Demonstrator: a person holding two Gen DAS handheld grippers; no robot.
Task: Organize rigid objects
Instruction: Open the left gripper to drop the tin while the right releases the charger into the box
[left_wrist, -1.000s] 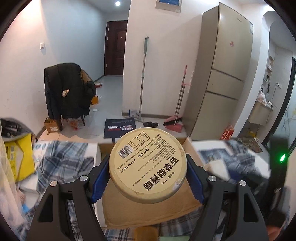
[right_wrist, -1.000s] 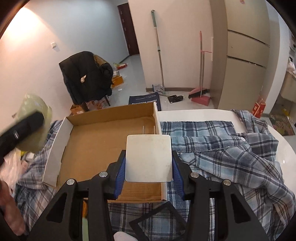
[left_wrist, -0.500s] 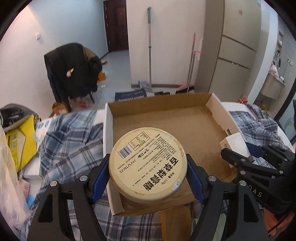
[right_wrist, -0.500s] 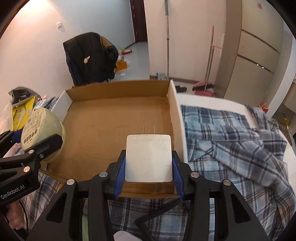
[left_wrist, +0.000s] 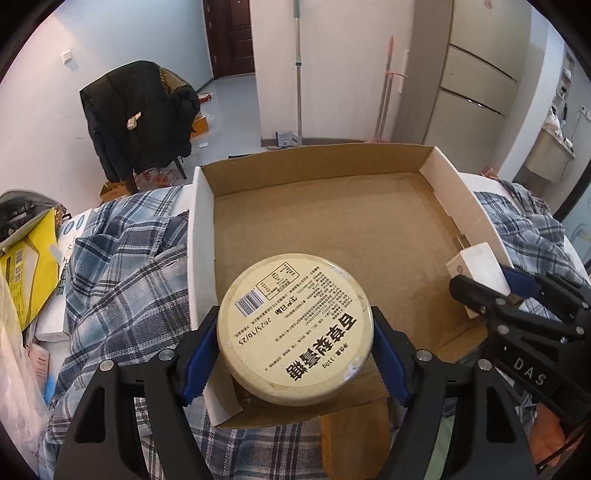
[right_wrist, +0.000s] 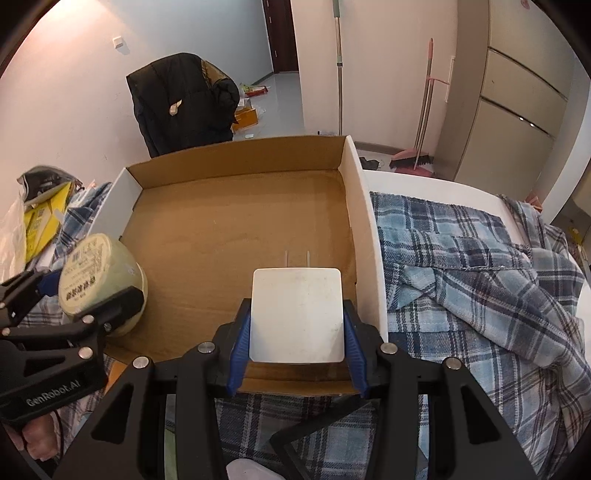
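My left gripper (left_wrist: 295, 347) is shut on a round cream jar (left_wrist: 294, 325) with a printed label, held over the near left corner of an open shallow cardboard box (left_wrist: 332, 229). My right gripper (right_wrist: 297, 332) is shut on a white square plug charger (right_wrist: 296, 314), prongs pointing forward, over the near right part of the same box (right_wrist: 240, 221). The jar (right_wrist: 99, 273) and left gripper show at the left in the right wrist view. The charger (left_wrist: 476, 266) and right gripper show at the right in the left wrist view.
The box lies on blue plaid cloth (right_wrist: 461, 266) over a white table (right_wrist: 424, 186). Yellow bags and cartons (left_wrist: 29, 266) lie at the left. A chair with a black coat (left_wrist: 136, 118), a mop, a broom and a fridge (left_wrist: 469, 74) stand beyond.
Both grippers have moved forward and down over the box, keeping hold of their objects. The jar has come in over the box's near left corner.
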